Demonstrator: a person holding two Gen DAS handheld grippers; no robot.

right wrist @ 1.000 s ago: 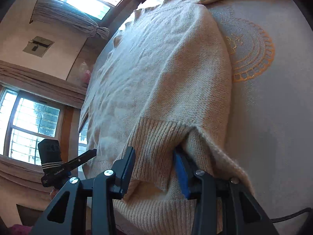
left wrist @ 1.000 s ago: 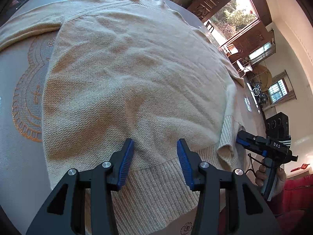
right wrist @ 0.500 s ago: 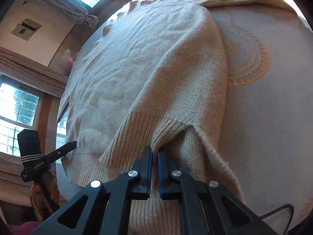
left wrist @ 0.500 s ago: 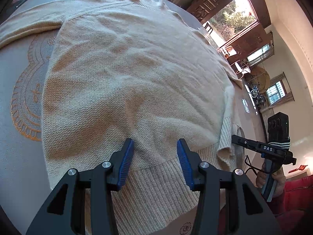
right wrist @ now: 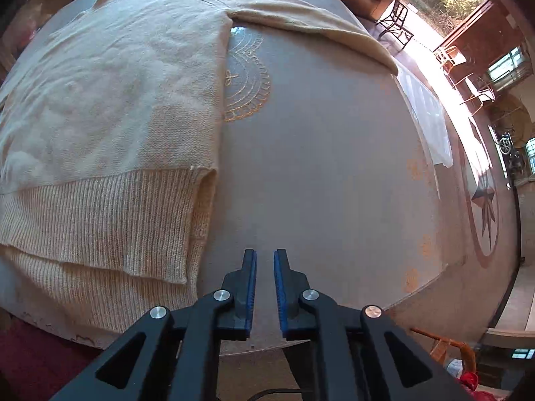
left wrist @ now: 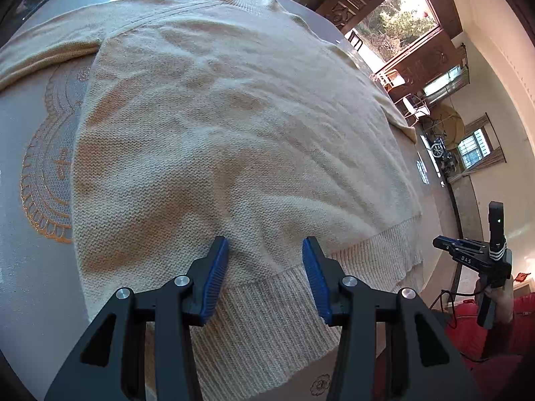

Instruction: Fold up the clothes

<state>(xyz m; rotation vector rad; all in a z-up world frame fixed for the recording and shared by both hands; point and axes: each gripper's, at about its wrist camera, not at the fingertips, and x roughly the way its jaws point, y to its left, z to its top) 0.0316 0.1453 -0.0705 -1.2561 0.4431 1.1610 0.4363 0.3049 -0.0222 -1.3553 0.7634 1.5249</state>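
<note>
The left hand-held gripper point(left wrist: 265, 260) stood about half open over the near hem of the cream sweater point(left wrist: 234, 127). Its blue pads point(left wrist: 214, 280) straddled the ribbed band without pinching it; whether the tips rested on the knit could not be told. The sweater lay spread flat on the grey tabletop point(left wrist: 30, 267), ahead of this hand-held gripper, with one sleeve extended to the far left. A gold emblem point(left wrist: 50, 180) on the tabletop showed to the left of the garment body.

The right hand-held gripper point(right wrist: 265, 260) had its jaws at a narrow gap, having just opened slightly, with nothing between them. It pointed down over bare tabletop point(right wrist: 334, 183). The sweater's hem corner point(right wrist: 197, 227) lay just to its left, apart from the pads point(right wrist: 279, 287). The sweater's other sleeve point(right wrist: 317, 26) stretched across the far side.
</note>
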